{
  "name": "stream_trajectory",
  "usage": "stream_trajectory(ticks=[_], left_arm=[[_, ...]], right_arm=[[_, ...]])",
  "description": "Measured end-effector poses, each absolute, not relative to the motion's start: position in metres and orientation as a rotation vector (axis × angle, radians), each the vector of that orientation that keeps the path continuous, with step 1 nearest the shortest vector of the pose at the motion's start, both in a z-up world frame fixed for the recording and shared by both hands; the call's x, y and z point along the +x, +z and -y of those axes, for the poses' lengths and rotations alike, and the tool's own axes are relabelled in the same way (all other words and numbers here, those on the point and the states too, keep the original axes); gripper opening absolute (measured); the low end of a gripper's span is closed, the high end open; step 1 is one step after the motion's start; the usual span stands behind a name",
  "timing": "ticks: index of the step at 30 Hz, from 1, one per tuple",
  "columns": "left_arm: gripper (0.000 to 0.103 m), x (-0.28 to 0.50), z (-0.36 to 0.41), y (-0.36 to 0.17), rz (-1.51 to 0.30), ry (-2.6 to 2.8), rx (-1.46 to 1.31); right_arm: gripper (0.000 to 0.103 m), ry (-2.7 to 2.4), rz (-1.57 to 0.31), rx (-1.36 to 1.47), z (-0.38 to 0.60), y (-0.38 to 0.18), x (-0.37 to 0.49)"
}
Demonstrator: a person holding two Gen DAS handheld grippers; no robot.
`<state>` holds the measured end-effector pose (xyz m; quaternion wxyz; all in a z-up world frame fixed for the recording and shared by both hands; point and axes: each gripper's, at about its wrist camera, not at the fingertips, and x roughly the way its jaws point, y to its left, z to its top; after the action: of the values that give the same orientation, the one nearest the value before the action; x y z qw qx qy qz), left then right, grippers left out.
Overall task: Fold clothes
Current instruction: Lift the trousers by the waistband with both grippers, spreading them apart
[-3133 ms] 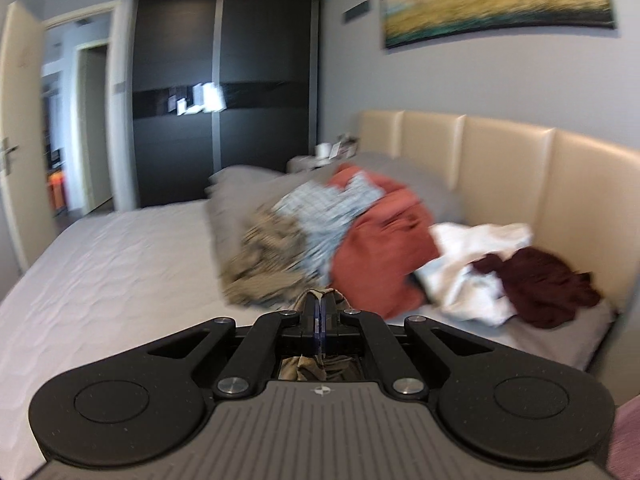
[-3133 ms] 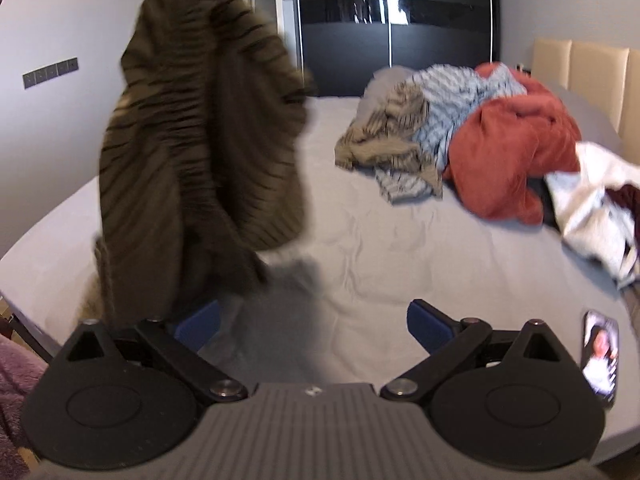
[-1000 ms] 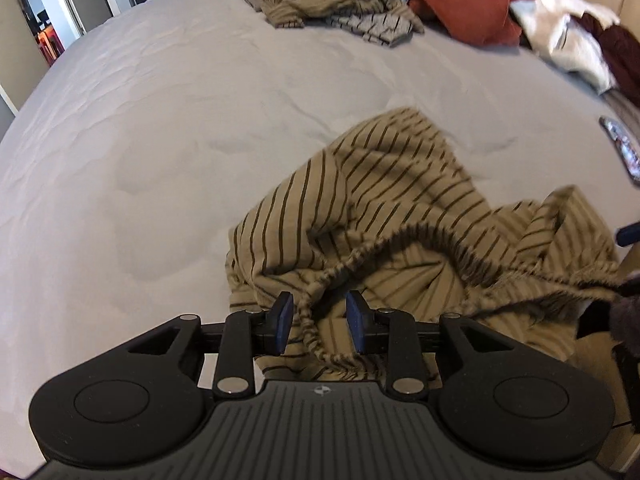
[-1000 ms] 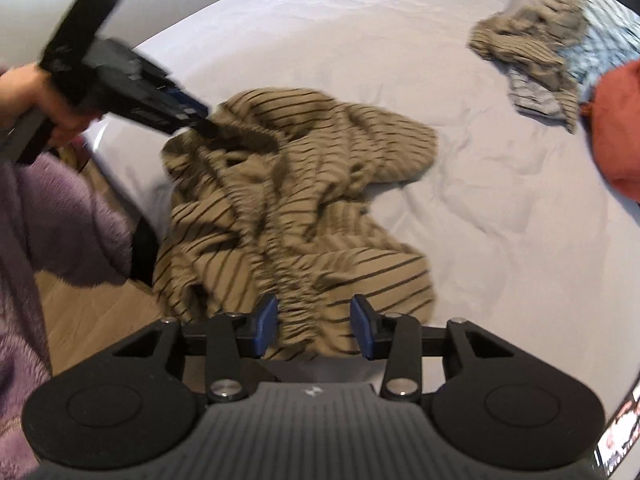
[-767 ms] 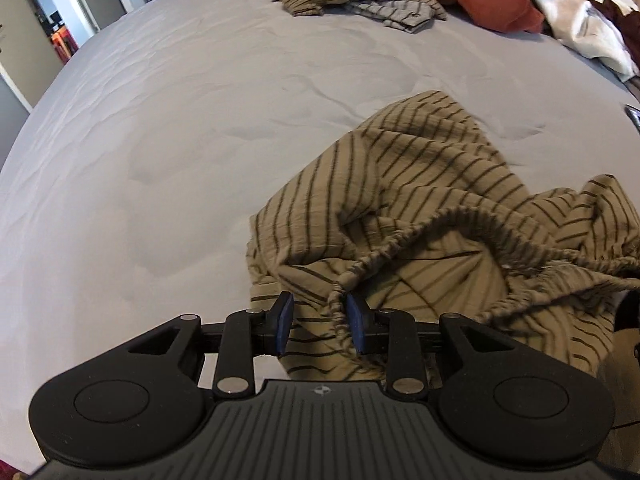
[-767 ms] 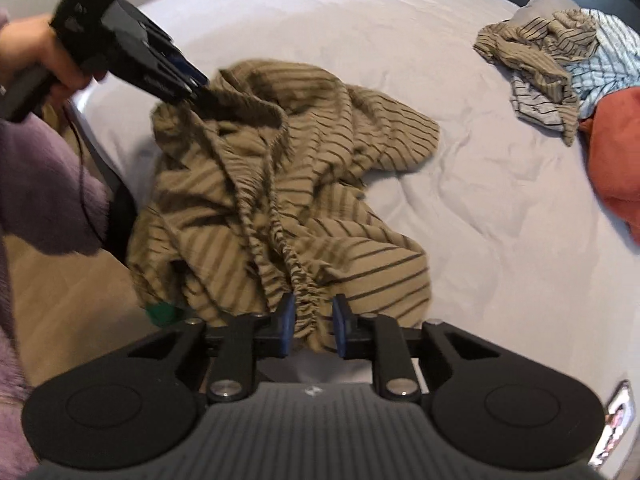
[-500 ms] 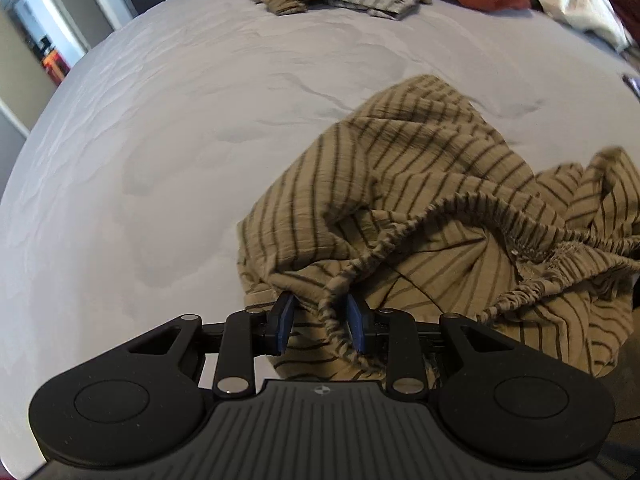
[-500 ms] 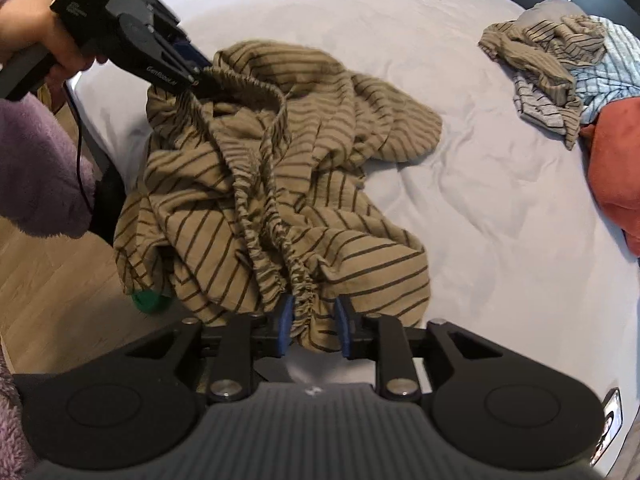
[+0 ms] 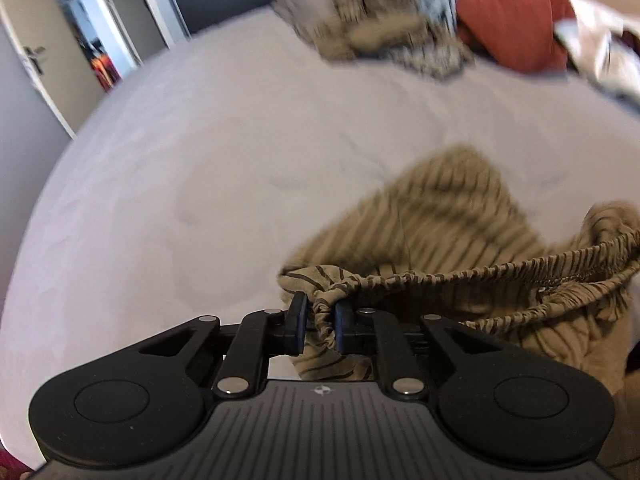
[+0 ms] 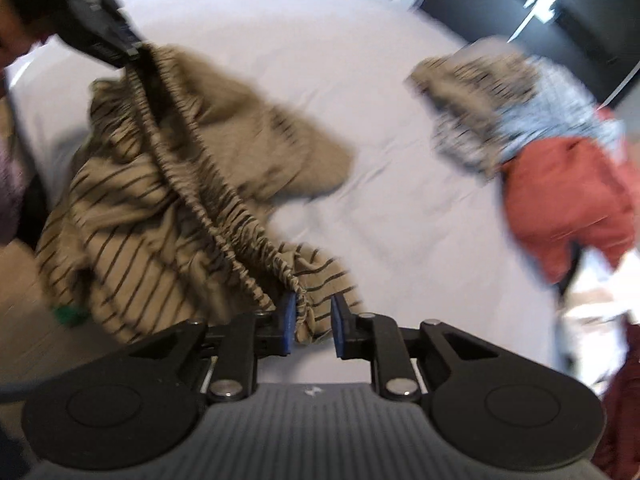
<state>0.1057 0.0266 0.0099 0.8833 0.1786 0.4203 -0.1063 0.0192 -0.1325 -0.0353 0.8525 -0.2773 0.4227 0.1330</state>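
A tan garment with dark stripes (image 9: 452,216) lies crumpled at the near edge of the grey bed (image 9: 200,160). Its gathered elastic waistband (image 9: 500,272) runs taut from one gripper to the other. My left gripper (image 9: 320,316) is closing, and its pads squeeze a bunched end of the waistband. In the right wrist view the same garment (image 10: 132,216) hangs partly over the bed edge. My right gripper (image 10: 312,320) is closing too, with the other end of the waistband (image 10: 224,208) between its blue pads. The left gripper (image 10: 136,52) shows at the top left, holding the band up.
A pile of clothes sits at the far end of the bed: a striped piece (image 9: 372,20), a rust-red one (image 9: 508,20) and a white one (image 9: 600,40). A door (image 9: 24,40) stands to the left. Wooden floor (image 10: 24,300) with a small green object (image 10: 68,314) lies beside the bed.
Both grippers' jaws have narrowed onto the waistband. The left gripper has risen, and the band now stretches straighter between the two. Both views have swung and blurred.
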Motion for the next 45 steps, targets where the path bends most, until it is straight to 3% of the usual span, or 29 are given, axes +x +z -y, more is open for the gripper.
stream_trajectory(ticks=[12,21,26,32,40,42,45], left_arm=[[0.011,0.083,-0.026,0.178,-0.605,-0.202,0.317],[0.011,0.057,-0.026,0.313,-0.359,-0.205,0.285],[0.011,0.046,-0.025,0.361,-0.273,-0.221,0.28],[0.011,0.069,-0.014,0.384,-0.276,-0.22,0.311],[0.01,0.151,-0.006,0.354,-0.405,-0.191,0.32],[0.007,0.174,-0.006,0.343,-0.433,-0.182,0.303],[0.007,0.203,-0.008,0.332,-0.458,-0.173,0.274]], right_arm=[[0.017,0.103,-0.595,-0.658,0.132,0.101,0.019],[0.015,0.006,-0.362,-0.677,0.129,0.237,0.003],[0.015,-0.034,-0.225,-0.693,0.126,0.298,-0.014],[0.014,-0.067,-0.199,-0.69,0.131,0.335,0.01],[0.013,-0.071,-0.325,-0.647,0.141,0.318,0.11],[0.001,-0.09,-0.336,-0.656,0.14,0.308,0.13],[0.001,-0.118,-0.345,-0.661,0.144,0.297,0.165]])
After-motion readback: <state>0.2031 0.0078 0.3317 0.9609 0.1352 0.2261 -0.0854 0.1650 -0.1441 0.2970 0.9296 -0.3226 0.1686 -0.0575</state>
